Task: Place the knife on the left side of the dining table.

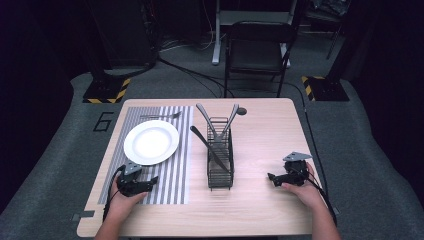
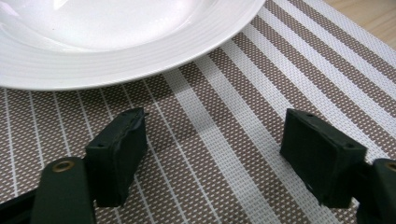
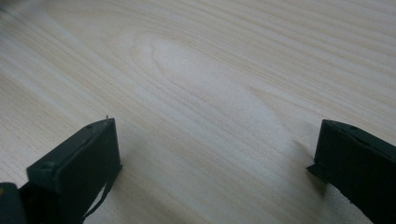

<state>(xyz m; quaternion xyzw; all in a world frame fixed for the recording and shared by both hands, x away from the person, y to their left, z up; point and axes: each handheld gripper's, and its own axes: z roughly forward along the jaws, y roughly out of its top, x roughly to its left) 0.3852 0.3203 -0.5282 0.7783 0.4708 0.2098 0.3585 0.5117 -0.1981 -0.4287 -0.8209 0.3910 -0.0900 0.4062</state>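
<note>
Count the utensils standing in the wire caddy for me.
3: a knife leaning left, and two handles crossing above the caddy, one tilted left, one right. Shorter pieces may be hidden inside.

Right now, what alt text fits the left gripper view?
The left gripper hangs open just above a brown-and-white striped placemat, nothing between its black jaws. A white plate lies on the mat just beyond them.

A round white plate [image 1: 151, 142] lies flat on the striped placemat [image 1: 175, 175], empty, left of the table's middle.
</note>
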